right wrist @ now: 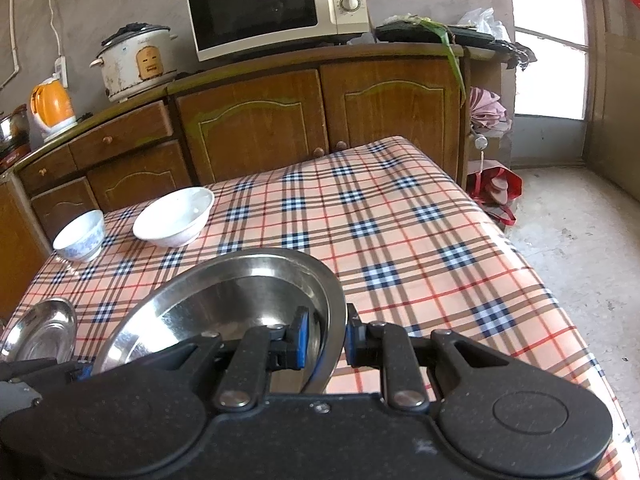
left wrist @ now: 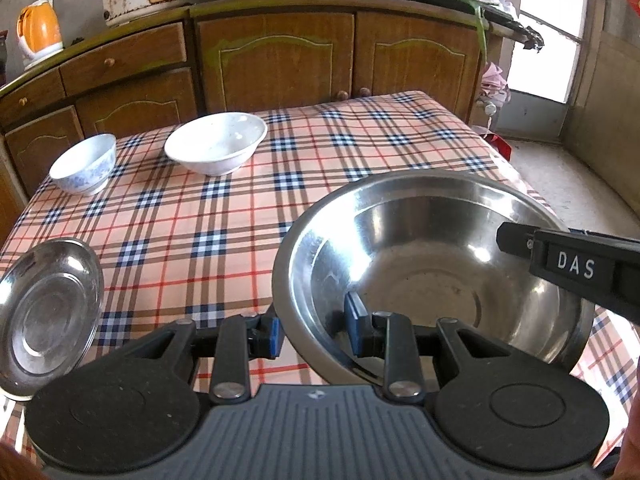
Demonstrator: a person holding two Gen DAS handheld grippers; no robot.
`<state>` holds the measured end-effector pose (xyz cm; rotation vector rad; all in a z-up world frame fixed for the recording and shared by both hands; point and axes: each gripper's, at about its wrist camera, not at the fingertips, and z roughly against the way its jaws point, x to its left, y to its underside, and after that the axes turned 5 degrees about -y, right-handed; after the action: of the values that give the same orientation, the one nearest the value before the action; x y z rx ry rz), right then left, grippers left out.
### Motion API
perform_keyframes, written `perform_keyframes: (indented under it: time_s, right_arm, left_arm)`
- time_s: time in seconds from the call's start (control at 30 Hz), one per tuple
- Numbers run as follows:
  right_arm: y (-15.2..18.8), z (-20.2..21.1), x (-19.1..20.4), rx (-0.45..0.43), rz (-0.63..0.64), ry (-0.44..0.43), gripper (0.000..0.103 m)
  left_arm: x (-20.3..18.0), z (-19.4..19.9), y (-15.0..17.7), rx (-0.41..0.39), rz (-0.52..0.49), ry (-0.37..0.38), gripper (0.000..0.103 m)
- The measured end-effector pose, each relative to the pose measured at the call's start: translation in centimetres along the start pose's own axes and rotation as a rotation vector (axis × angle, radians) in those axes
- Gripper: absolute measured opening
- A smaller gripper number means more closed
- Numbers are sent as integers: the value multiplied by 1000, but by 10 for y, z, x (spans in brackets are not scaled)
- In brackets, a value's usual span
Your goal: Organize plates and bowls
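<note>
Both grippers hold a large steel bowl (left wrist: 424, 280) by its rim over the near right part of the plaid table (left wrist: 320, 152). My left gripper (left wrist: 314, 332) is shut on the bowl's near-left wall, one blue pad inside and one outside. My right gripper (right wrist: 327, 338) is shut on the steel bowl's (right wrist: 224, 300) right rim, and shows as a black finger (left wrist: 520, 240) in the left wrist view. A steel plate (left wrist: 48, 312) (right wrist: 40, 332) lies at the near left. At the far left stand a white bowl (left wrist: 216, 144) (right wrist: 174, 216) and a small blue-patterned bowl (left wrist: 84, 164) (right wrist: 80, 236).
Wooden cabinets (right wrist: 256, 136) run behind the table, carrying a microwave (right wrist: 276, 8), a rice cooker (right wrist: 136, 64) and an orange kettle (right wrist: 52, 108). The table's right edge drops to a concrete floor (right wrist: 580, 240), where a red bag (right wrist: 496, 192) sits.
</note>
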<state>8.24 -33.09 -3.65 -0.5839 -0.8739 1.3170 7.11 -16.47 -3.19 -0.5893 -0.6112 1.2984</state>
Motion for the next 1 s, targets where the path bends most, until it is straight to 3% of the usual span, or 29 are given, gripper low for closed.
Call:
perform_keyframes:
  time_s: [1.0]
  right_arm:
    - [37, -61, 28, 110, -16, -72, 23]
  left_arm:
    - [39, -38, 18, 75, 24, -63, 30]
